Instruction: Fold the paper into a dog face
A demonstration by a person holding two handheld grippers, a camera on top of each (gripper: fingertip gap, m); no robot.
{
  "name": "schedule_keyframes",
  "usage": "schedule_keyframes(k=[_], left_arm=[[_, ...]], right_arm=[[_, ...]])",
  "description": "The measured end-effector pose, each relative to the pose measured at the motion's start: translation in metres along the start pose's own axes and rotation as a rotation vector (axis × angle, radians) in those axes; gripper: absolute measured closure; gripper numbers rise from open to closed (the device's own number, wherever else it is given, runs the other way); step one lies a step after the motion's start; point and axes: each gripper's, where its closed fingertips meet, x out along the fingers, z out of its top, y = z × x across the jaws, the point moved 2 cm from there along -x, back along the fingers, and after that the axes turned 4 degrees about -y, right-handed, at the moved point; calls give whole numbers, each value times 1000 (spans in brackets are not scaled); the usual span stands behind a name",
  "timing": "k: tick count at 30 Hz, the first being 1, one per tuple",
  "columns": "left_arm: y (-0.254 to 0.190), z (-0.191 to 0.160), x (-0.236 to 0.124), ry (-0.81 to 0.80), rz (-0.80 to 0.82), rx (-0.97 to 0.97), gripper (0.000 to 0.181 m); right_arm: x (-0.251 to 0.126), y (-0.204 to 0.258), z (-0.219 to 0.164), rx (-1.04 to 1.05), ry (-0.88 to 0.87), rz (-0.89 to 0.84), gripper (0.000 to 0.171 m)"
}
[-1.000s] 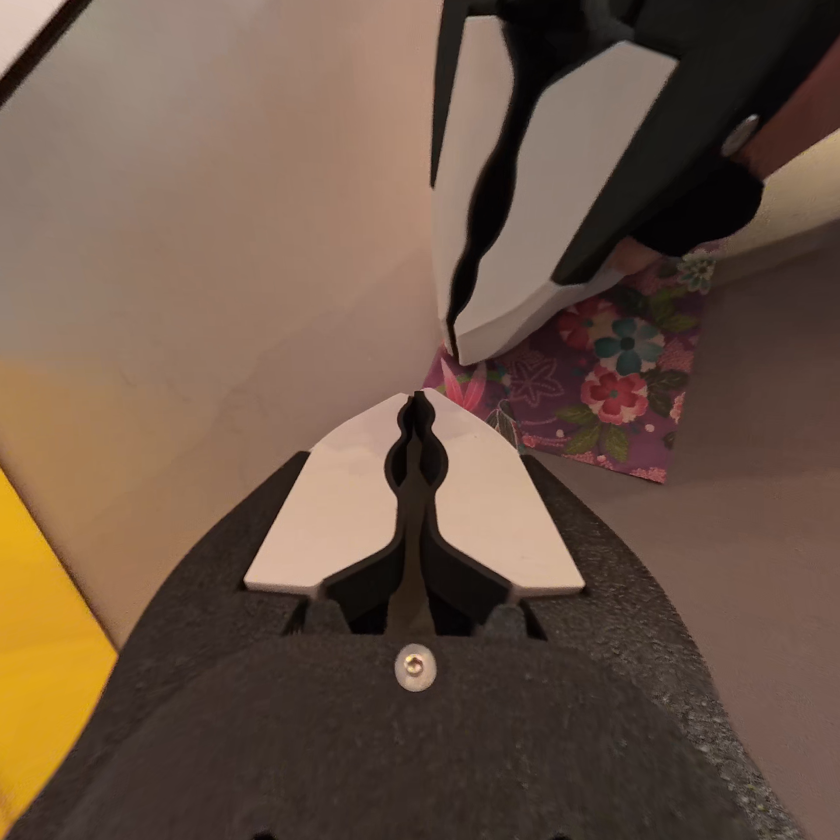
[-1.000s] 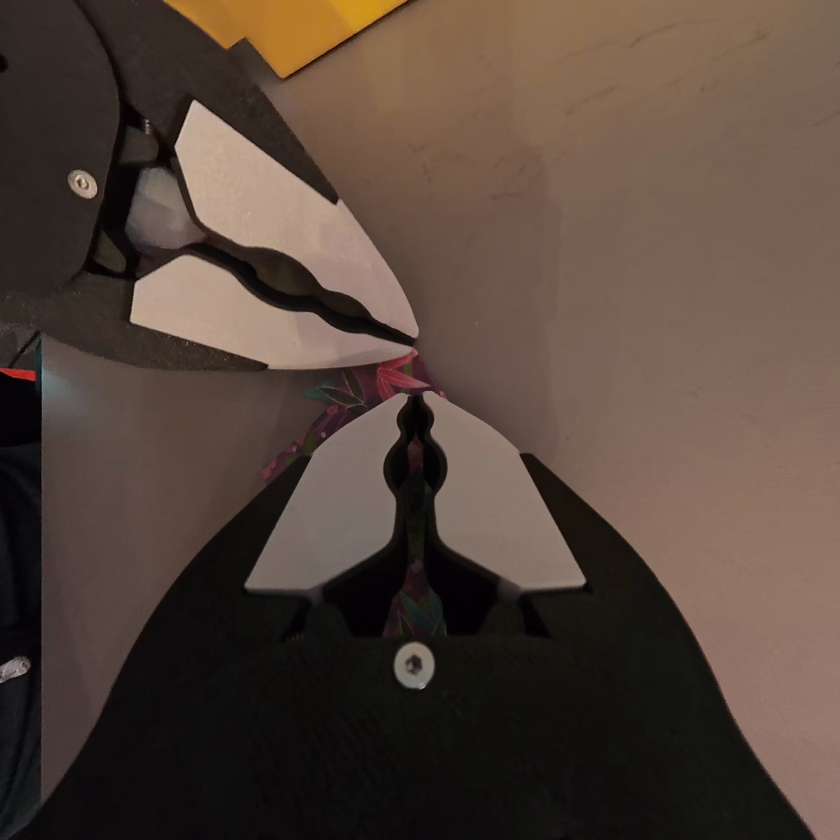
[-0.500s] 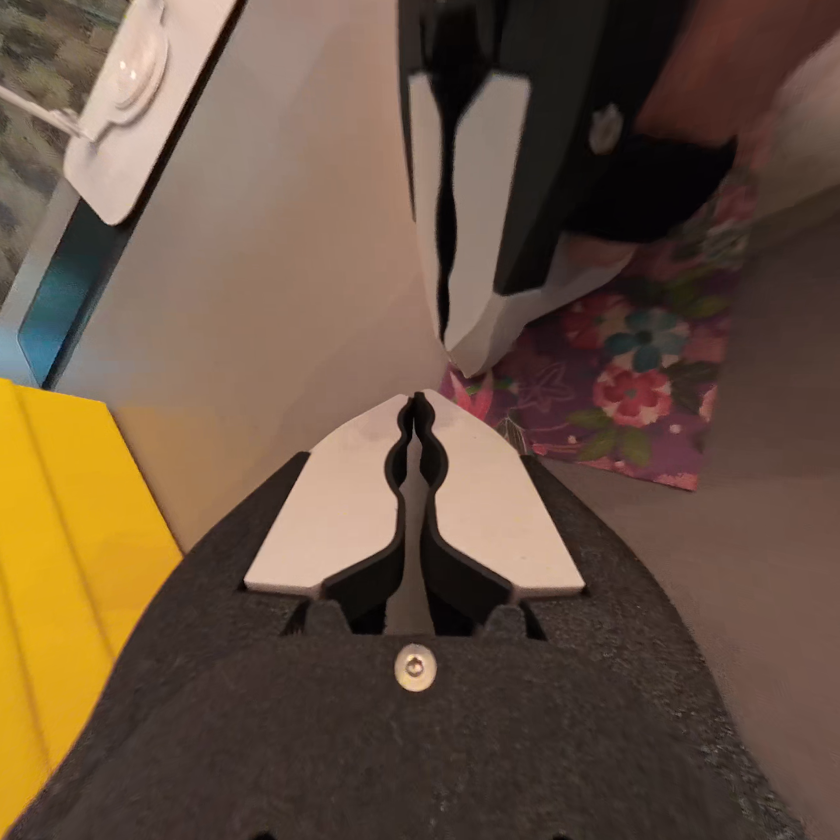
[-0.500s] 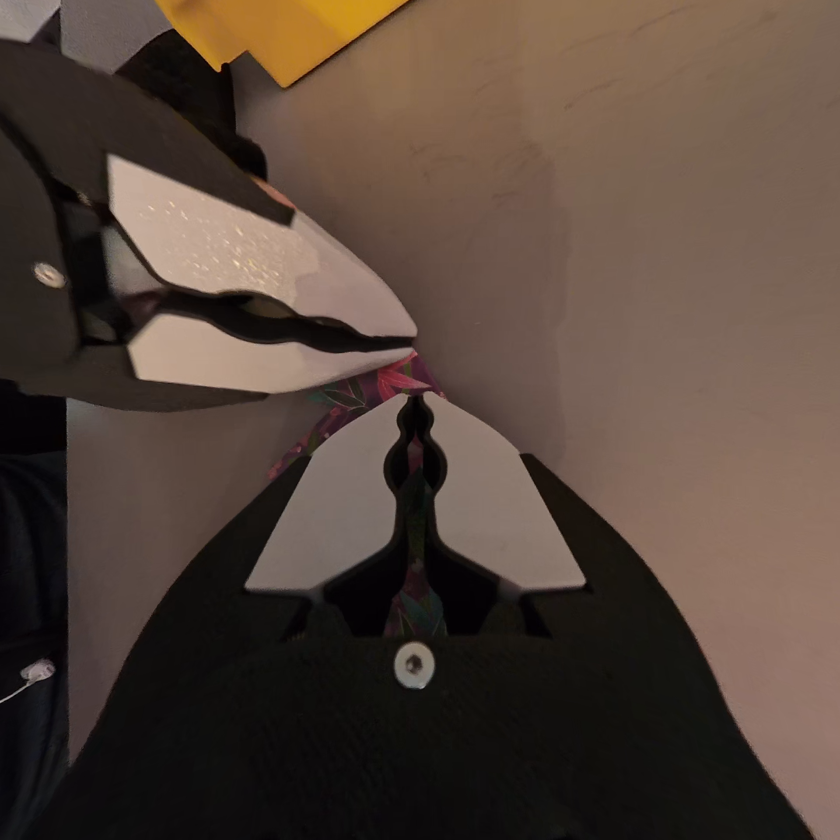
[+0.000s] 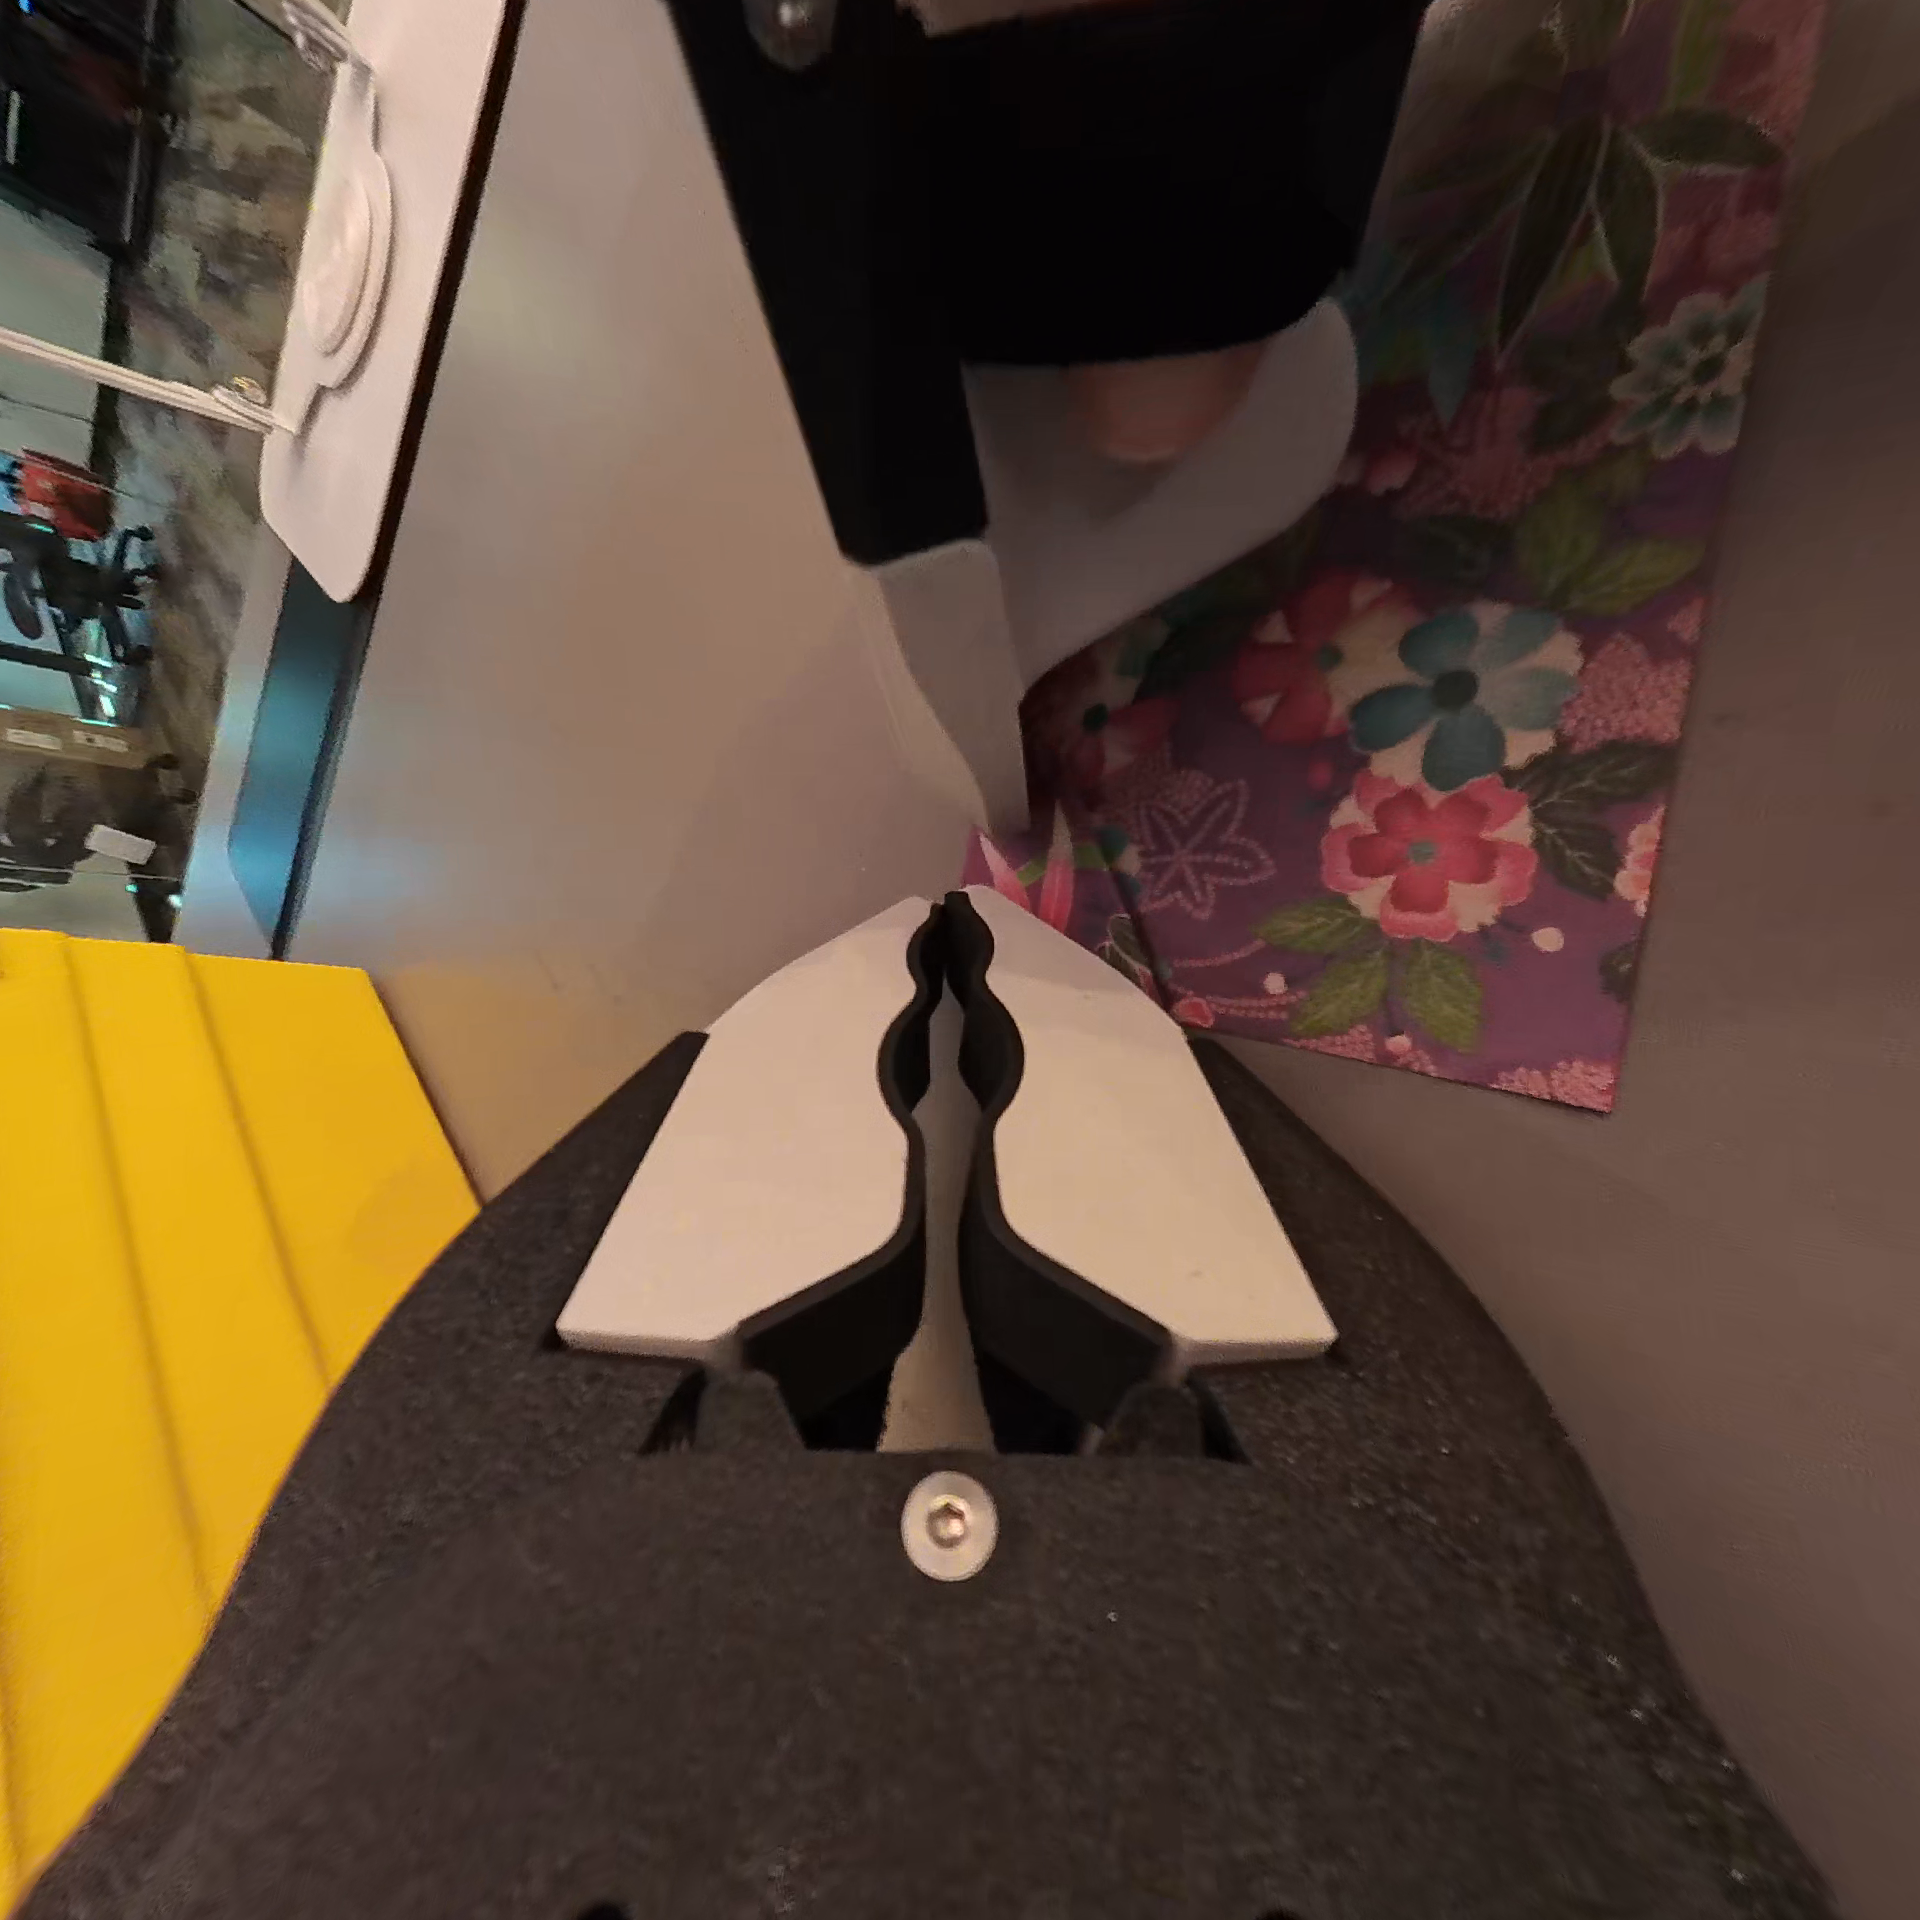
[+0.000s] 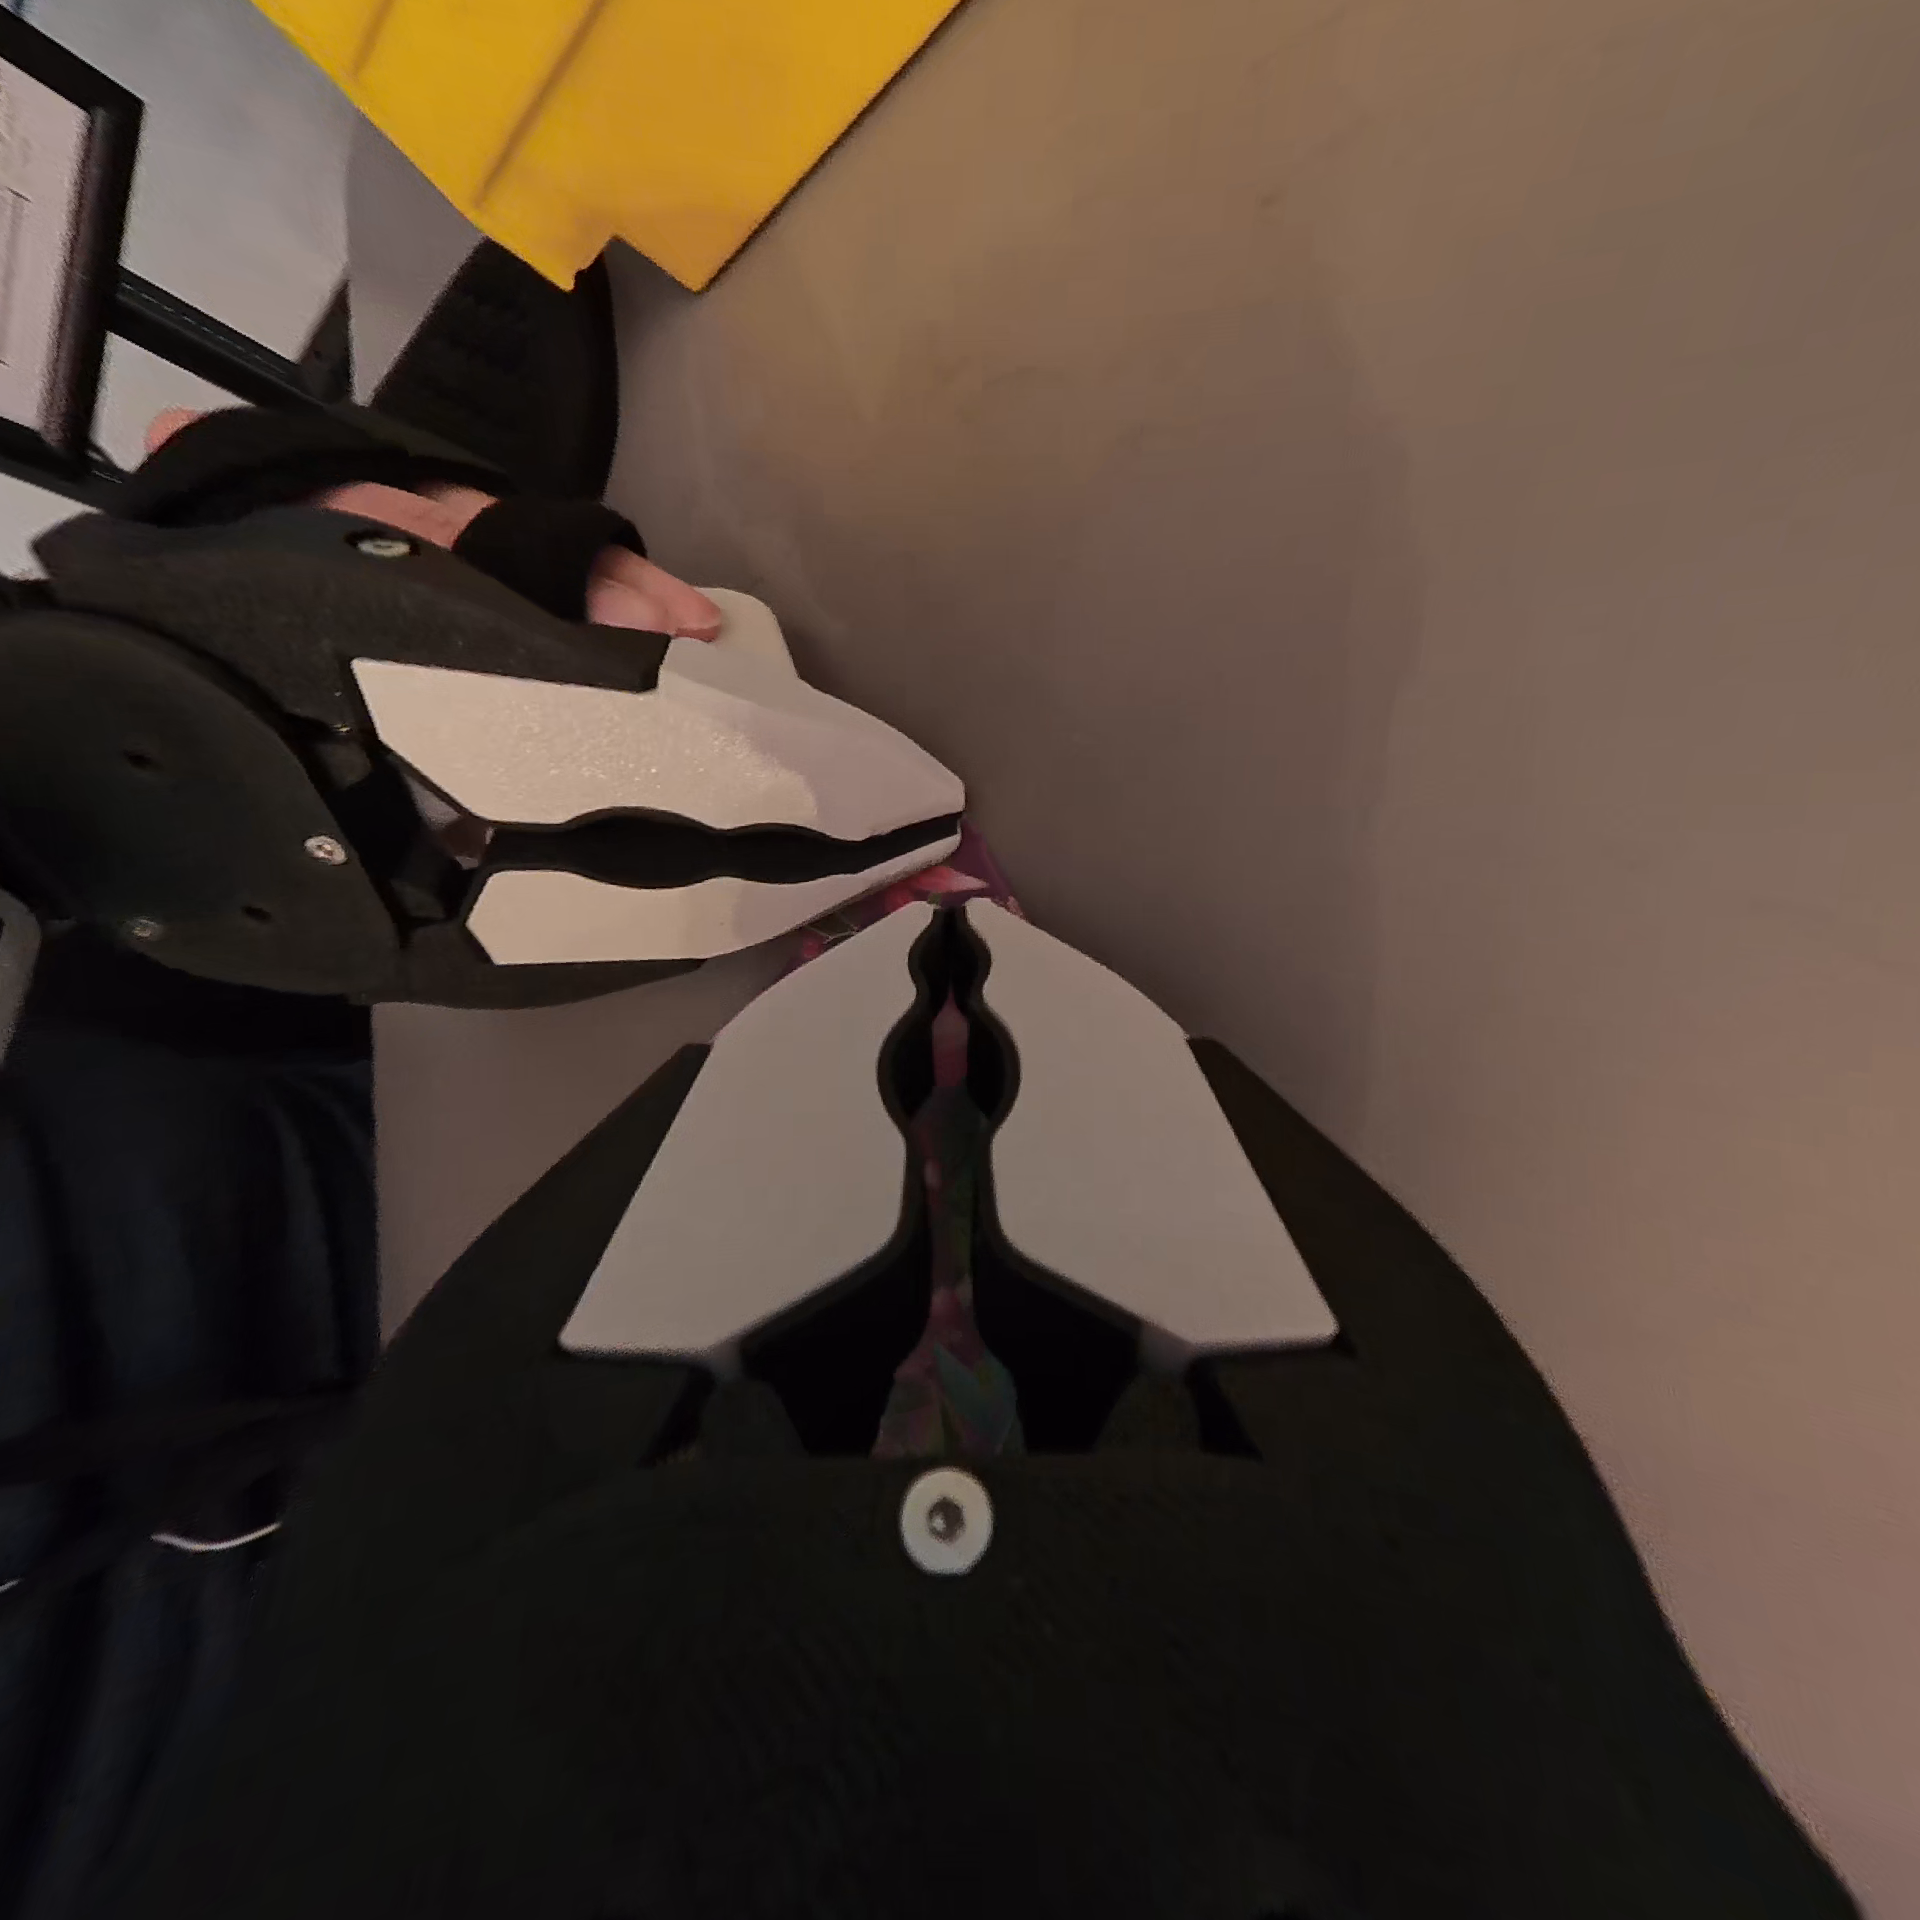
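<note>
Left wrist view: your left gripper (image 5: 951, 906) has its white fingers (image 5: 790, 1132) pressed together at the tips, nothing visible between them, and the tips sit right at the near corner of the floral origami paper (image 5: 1434, 831). The purple sheet lies flat on the grey table (image 5: 1766, 1143), printed side up. Just beyond your tips, your right gripper (image 5: 992, 805) comes down onto that same corner, a fingertip of your gloved right hand (image 5: 1138, 416) showing behind it. A yellow bin (image 5: 156, 1247) lies at the left.

Right wrist view: your right gripper (image 6: 948, 912) is clamped shut, patterned paper (image 6: 951, 1226) running up the slot between its fingers. Your left gripper (image 6: 951, 831) meets it tip to tip from the left, closed, with your gloved left hand (image 6: 582, 571) behind.
</note>
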Motion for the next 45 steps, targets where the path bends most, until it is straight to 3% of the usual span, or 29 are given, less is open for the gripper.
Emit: schedule_keyframes(k=[6,12,22,29,39,45], left_arm=[[-1,0,0,-7,30,19,181],[-2,0,-1,-7,100,77,181],[-2,0,-1,-6,132,104,181],[-2,0,-1,-6,127,100,181],[-3,1,-2,-4,151,121,181],[-3,1,-2,-3,177,142,181]], right_arm=[[-11,2,13,134,-58,137,170],[1,4,2,242,187,229,169],[10,5,18,275,390,331,170],[7,4,3,228,573,338,170],[10,4,1,265,689,467,169],[10,4,0,218,681,455,169]])
